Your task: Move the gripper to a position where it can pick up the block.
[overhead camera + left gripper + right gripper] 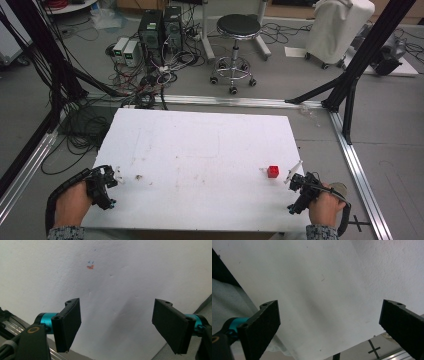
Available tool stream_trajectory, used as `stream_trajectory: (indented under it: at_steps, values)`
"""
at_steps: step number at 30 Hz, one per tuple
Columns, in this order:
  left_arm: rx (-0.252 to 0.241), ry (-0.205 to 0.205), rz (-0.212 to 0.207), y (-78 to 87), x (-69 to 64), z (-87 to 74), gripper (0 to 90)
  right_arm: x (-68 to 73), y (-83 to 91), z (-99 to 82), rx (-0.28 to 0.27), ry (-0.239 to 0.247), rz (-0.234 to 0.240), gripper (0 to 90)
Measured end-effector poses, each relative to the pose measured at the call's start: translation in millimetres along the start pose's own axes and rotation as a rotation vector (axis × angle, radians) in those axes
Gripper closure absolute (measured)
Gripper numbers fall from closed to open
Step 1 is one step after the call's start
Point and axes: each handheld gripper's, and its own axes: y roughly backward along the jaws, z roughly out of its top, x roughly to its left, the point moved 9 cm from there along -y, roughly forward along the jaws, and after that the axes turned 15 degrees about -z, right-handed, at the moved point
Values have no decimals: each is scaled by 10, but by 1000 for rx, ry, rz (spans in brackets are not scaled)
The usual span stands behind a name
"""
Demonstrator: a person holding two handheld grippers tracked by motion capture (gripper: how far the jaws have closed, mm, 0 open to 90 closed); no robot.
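Note:
A small red cube [273, 171] sits on the white table [200, 150] toward its right front. My right gripper [300, 192] is held at the table's right front corner, just right of and nearer than the cube. Its jaws stand wide apart over bare white board [332, 322], nothing between them. My left gripper [102, 187] rests at the table's left front edge. Its jaws are also spread wide [116, 327] with white surface between them. A small orange and blue mark [90, 266] lies on the board ahead of the left gripper.
A small dark smudge [138, 177] marks the board near the left gripper. Beyond the table stand a black stool [235, 45], computer boxes [160, 30] with tangled cables, and a black frame strut [350, 75] at the right. Aluminium rails [360, 170] run along the floor.

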Motion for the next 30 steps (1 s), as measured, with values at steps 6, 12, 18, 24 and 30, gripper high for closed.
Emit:
stream_trajectory:
  at_steps: [6,12,18,24,30]
  values:
    - [0,18,12,14,5,-17,235,-3,12,-2,-4,-8,0,26]
    - [-3,12,9,10,-4,-1,235,-10,32,-1,-9,-15,-3,26]
    - [-7,13,3,1,3,-5,235,-16,24,-10,-3,-13,0,26]
    - [-10,11,8,-1,5,-4,235,-32,26,-8,-18,-21,-11,26]
    - [-23,8,9,-25,9,5,235,-62,45,-27,-41,-36,-16,26]
